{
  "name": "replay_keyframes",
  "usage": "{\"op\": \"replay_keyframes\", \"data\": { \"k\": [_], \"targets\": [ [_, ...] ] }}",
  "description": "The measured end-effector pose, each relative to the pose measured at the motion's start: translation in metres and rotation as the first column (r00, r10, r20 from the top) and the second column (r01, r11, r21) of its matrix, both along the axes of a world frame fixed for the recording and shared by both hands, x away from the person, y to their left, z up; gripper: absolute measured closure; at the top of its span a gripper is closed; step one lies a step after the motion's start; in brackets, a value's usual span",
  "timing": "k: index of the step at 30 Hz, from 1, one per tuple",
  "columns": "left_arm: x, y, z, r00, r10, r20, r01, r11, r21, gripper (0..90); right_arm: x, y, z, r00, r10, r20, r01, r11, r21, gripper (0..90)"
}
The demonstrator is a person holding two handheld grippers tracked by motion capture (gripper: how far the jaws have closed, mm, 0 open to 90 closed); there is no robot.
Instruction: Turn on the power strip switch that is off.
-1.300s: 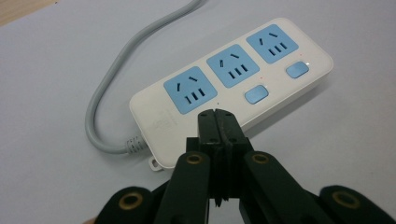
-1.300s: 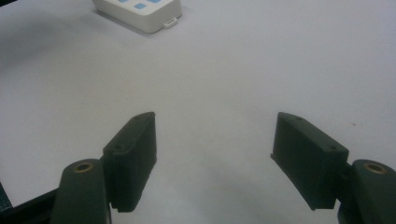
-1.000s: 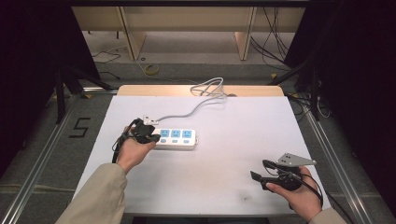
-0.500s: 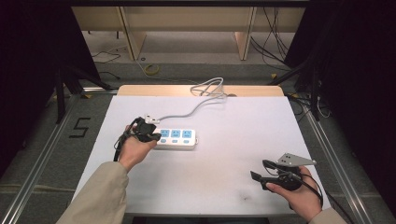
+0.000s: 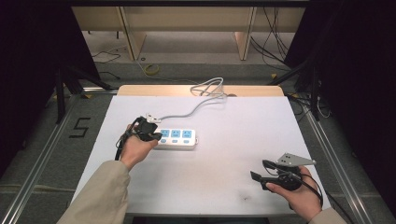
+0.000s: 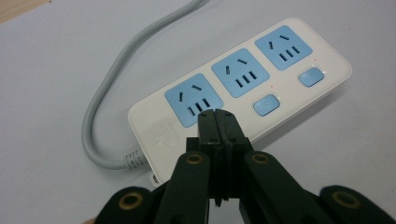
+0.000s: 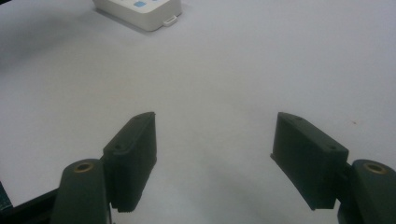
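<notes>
Jaws pressed together with nothing between them, the left gripper (image 6: 217, 122) sits over the cord end of a white power strip (image 6: 243, 88), its tips at the first blue socket (image 6: 194, 99). The strip lies left of centre on the white counter (image 5: 233, 154), its grey cord (image 5: 187, 111) trailing toward the far edge. The right gripper (image 7: 215, 158), jaws spread wide and empty, rests well apart near the counter's front right corner.
</notes>
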State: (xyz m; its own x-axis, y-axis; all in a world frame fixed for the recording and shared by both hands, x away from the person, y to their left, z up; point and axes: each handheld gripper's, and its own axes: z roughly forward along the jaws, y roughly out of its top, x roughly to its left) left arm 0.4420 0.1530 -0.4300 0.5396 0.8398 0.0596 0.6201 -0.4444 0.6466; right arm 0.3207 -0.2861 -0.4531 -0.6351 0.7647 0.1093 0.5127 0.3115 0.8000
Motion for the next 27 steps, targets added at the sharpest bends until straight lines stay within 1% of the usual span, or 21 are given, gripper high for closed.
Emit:
{"op": "replay_keyframes", "data": {
  "k": [10,15,27],
  "targets": [
    [0.005,-0.003,-0.002,1.0000,-0.001,-0.006,0.001,1.0000,0.003,89.9,0.000,0.000,0.000,1.0000,0.001,0.000,-0.001,1.0000,0.002,30.9],
    [0.007,-0.005,-0.003,0.9999,-0.002,-0.010,0.002,0.9999,0.014,89.9,0.000,0.000,0.000,1.0000,0.000,0.000,0.000,1.0000,0.003,30.9],
    [0.011,-0.006,-0.007,0.9998,0.000,-0.021,0.000,0.9998,0.022,89.9,0.000,0.000,0.000,1.0000,0.003,0.002,-0.003,1.0000,0.001,30.9]
  ]
}}
